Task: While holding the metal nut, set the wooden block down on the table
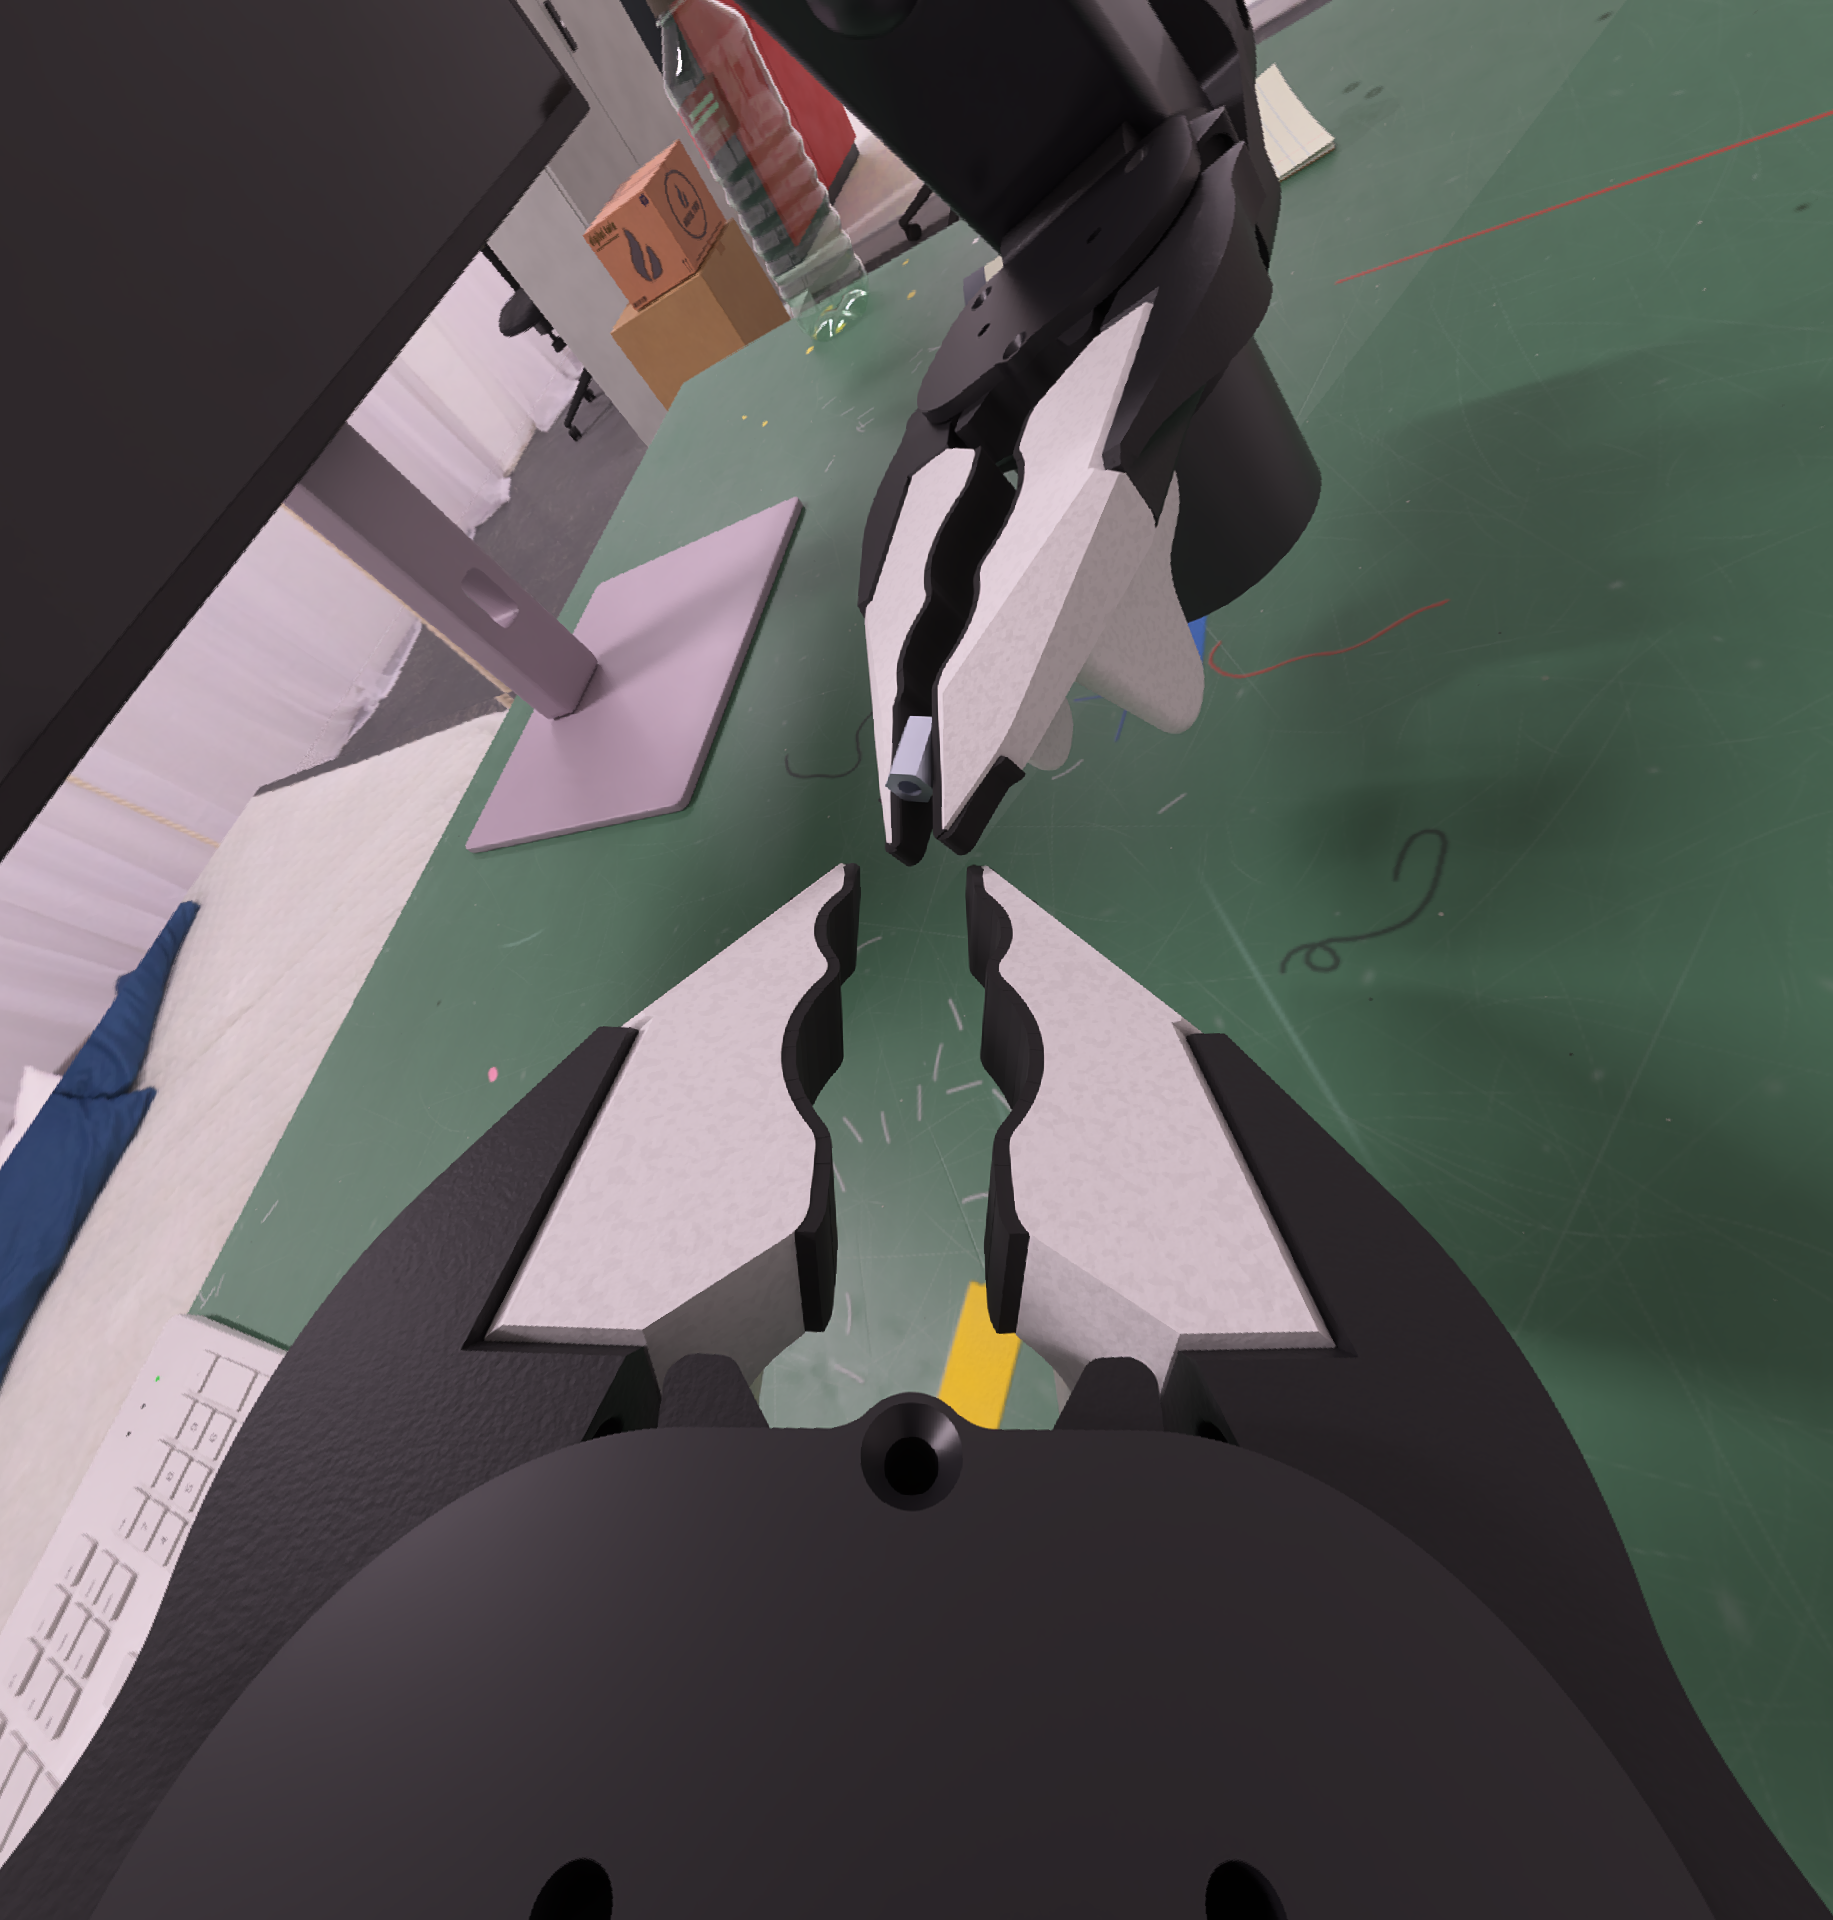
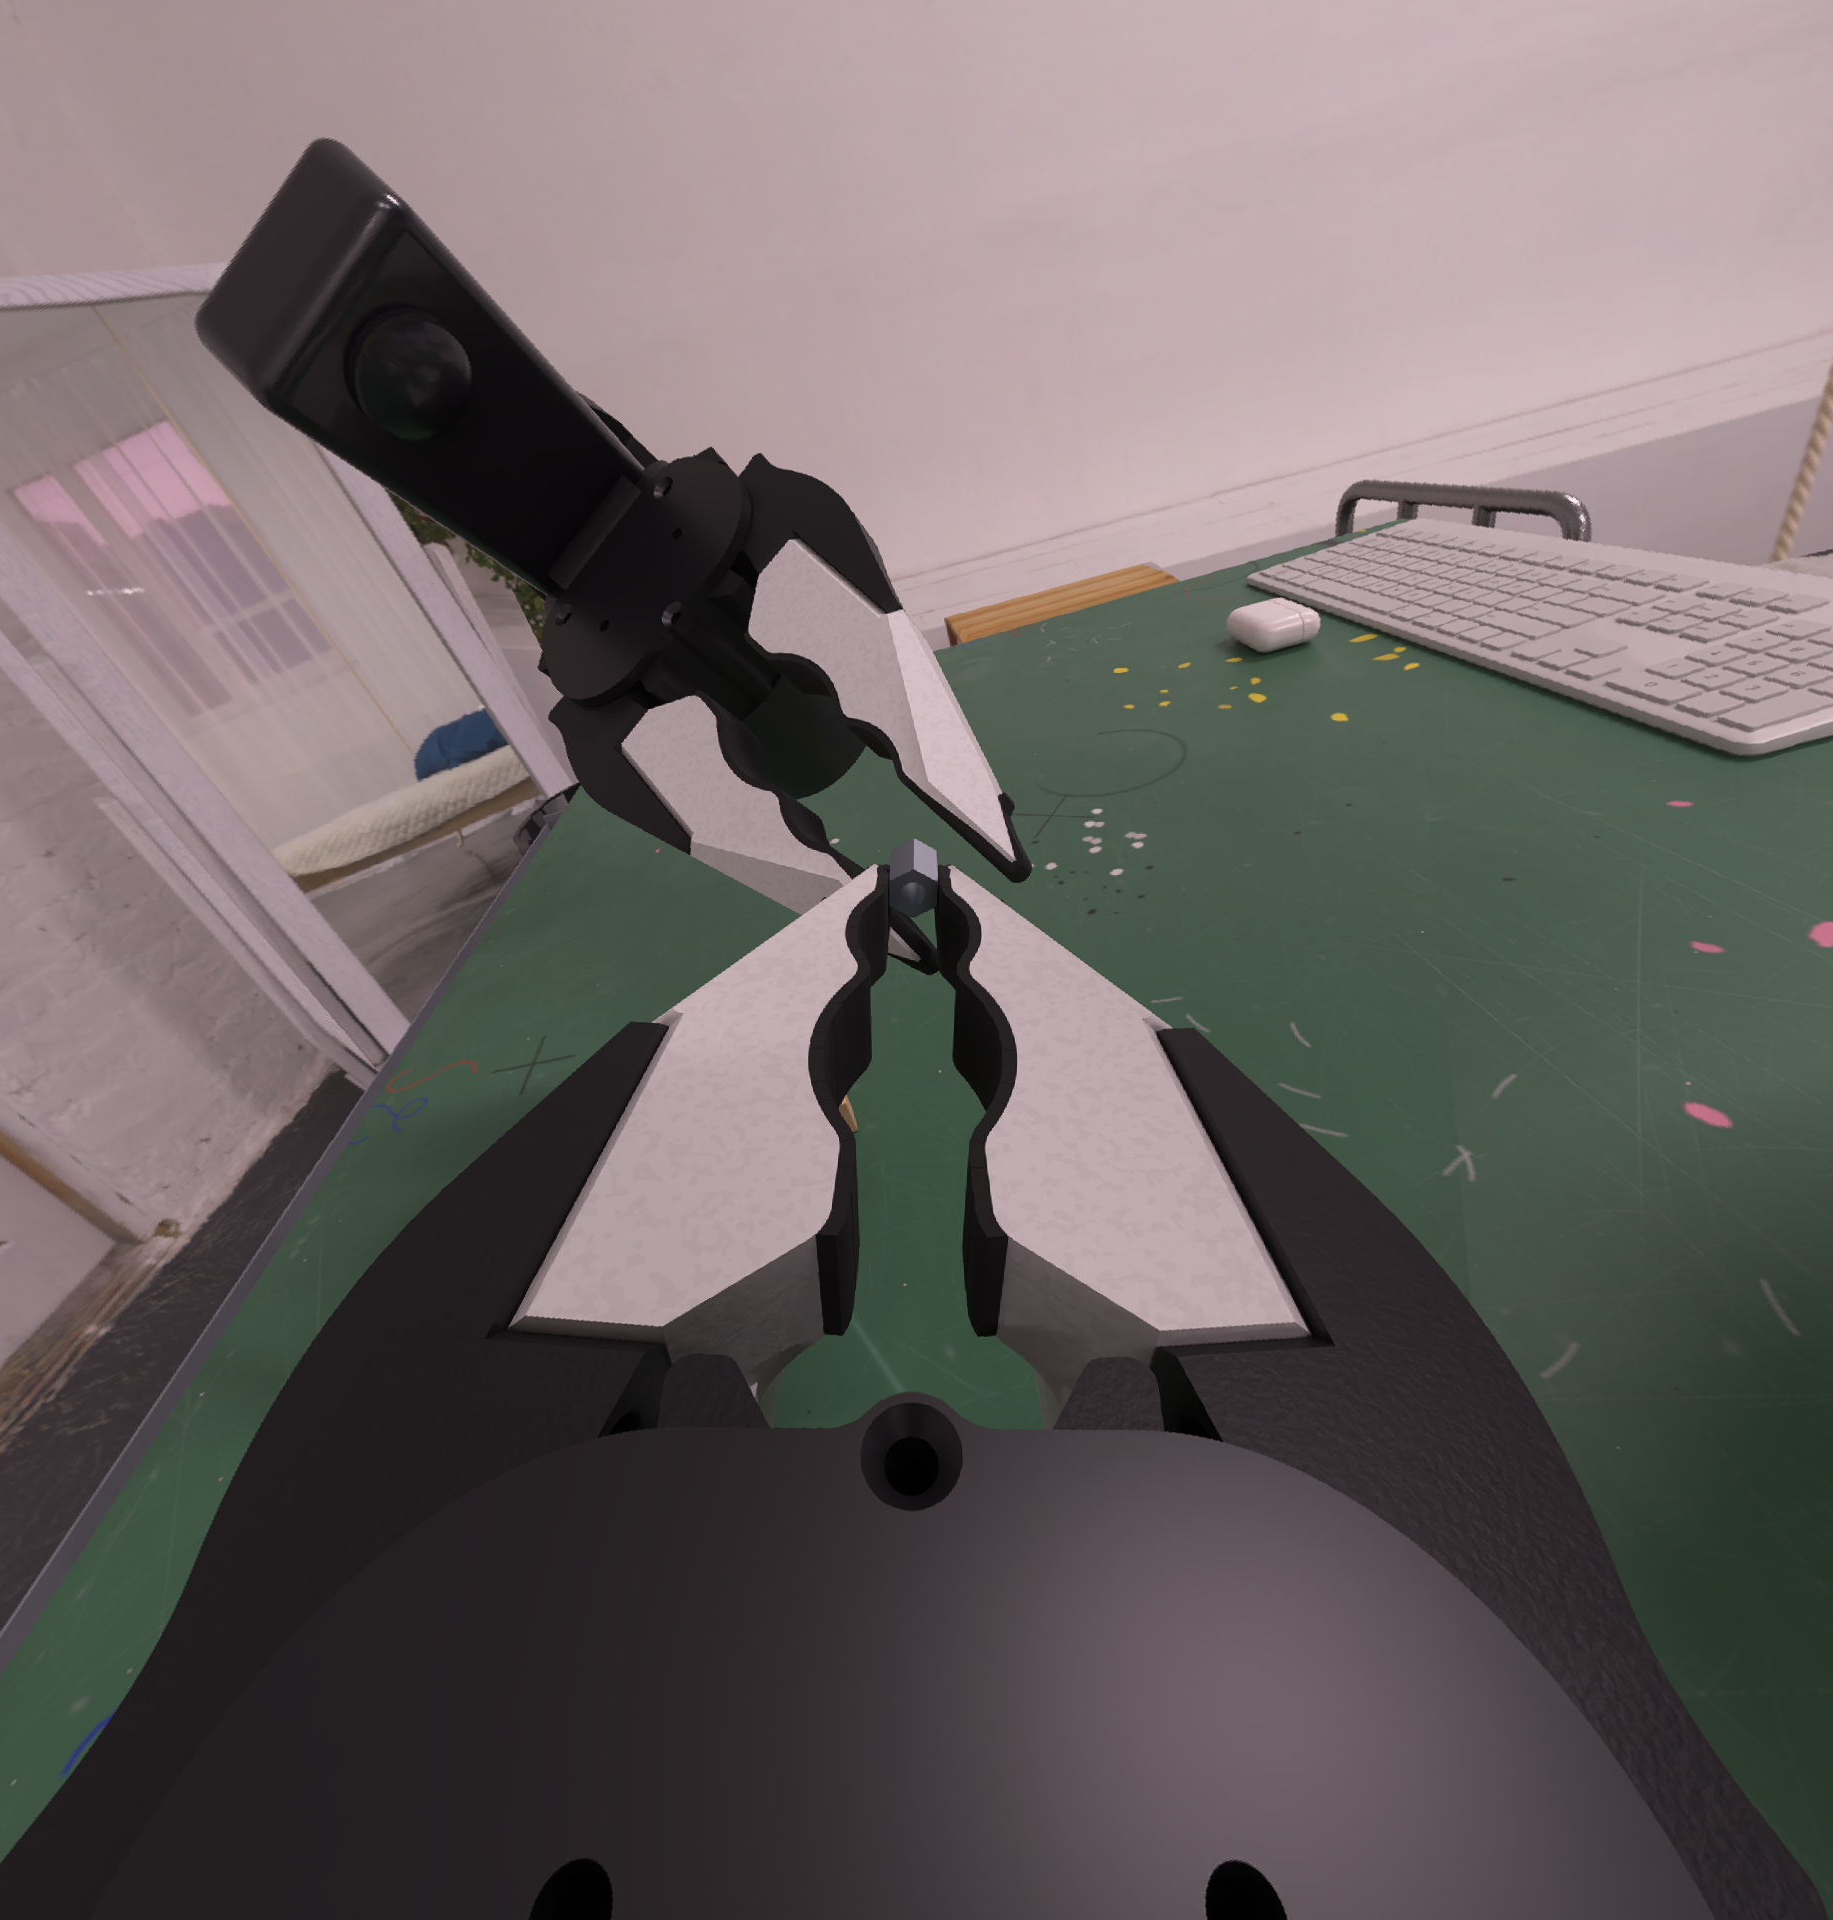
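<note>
My right gripper [image 2: 912,881] is shut on a small grey metal nut [image 2: 910,864] at its fingertips, above the green table mat [image 2: 1411,987]. In the left wrist view it [image 1: 927,847] comes down from the top with the nut [image 1: 910,771] in it. My left gripper [image 1: 914,878] is open and empty, its tips just short of the right gripper's tips. Its fingers [image 2: 943,727] stand spread in the right wrist view. A yellow block-like piece [image 1: 979,1351] lies on the mat under my left gripper, mostly hidden by its fingers.
A monitor [image 1: 216,312] on a grey stand base [image 1: 631,686] stands at the left. A clear bottle [image 1: 766,177], cardboard boxes [image 1: 673,270] and a notepad [image 1: 1301,125] lie farther off. A white keyboard [image 2: 1577,634] and earbud case [image 2: 1272,627] lie nearby. The table edge [image 2: 424,1039] runs close.
</note>
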Controlling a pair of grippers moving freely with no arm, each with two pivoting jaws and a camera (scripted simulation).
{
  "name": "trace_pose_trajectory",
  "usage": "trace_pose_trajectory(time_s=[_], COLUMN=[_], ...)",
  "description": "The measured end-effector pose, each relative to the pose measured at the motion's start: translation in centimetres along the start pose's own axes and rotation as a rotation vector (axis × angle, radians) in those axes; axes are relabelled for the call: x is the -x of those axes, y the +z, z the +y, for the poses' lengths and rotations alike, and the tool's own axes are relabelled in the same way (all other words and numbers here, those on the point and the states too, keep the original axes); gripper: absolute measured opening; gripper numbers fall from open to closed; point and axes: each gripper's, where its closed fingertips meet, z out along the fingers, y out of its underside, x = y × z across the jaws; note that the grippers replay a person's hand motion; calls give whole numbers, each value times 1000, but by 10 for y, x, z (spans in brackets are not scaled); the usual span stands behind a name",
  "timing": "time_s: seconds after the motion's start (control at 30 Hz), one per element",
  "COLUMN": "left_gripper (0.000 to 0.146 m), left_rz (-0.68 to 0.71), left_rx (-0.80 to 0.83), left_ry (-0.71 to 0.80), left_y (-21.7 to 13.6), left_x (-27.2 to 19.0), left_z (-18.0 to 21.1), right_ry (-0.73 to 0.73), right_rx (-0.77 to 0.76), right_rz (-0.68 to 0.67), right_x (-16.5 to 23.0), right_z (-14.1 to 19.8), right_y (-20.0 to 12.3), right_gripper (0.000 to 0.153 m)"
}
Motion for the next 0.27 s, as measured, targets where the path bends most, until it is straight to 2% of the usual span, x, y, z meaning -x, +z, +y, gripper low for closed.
trace_pose_trajectory(time_s=[0.27], left_gripper=[18], left_rz=[25], left_rx=[7], left_ry=[-9], left_y=[2], left_x=[-4], left_z=[2], right_ry=[23], right_rx=[-16], right_rz=[-19], right_x=[1], right_z=[-1], right_y=[-1], right_gripper=[8])
